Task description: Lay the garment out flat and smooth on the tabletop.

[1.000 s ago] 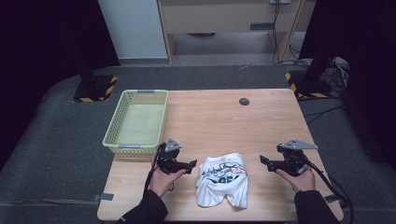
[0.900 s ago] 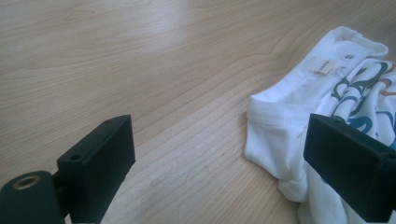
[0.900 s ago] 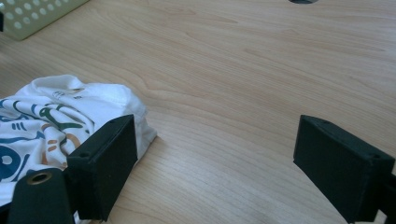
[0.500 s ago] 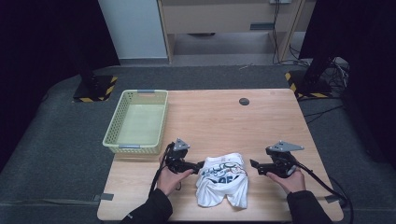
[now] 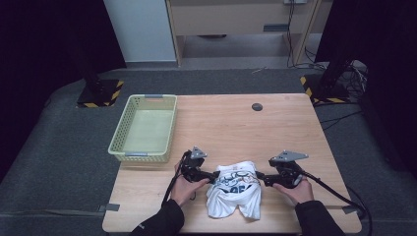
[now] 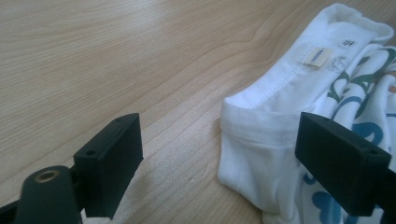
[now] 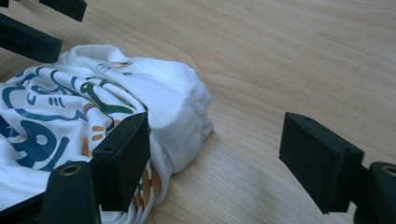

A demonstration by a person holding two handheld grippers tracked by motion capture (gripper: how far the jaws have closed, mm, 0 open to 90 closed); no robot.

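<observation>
Your left tool (image 5: 214, 175) and right tool (image 5: 259, 178), jaws spread but just closing, flank the crumpled white printed cotton shirt (image 5: 235, 195), gripping nothing yet.

Table (image 5: 295, 132): stands in the middle of the high view, with the person's forearms entering over its near edge.
Basket (image 5: 120, 136): sits on the table's far left corner, behind and to the left of the left gripper.
T-shirt (image 5: 235, 194): lies crumpled on the table near its front edge, between the two grippers.
Left gripper (image 5: 215, 176): lies at the T-shirt's left edge; in the left gripper view a folded hem of the T-shirt (image 6: 261, 140) sits between the jaws.
Right gripper (image 5: 258, 177): lies at the T-shirt's right edge; in the right gripper view the T-shirt (image 7: 116, 98) lies beside one jaw.
Round disc (image 5: 256, 106): lies on the table's far side, behind the T-shirt, well apart from it.
Cabinet (image 5: 236, 19): stands on the floor behind the table.
</observation>
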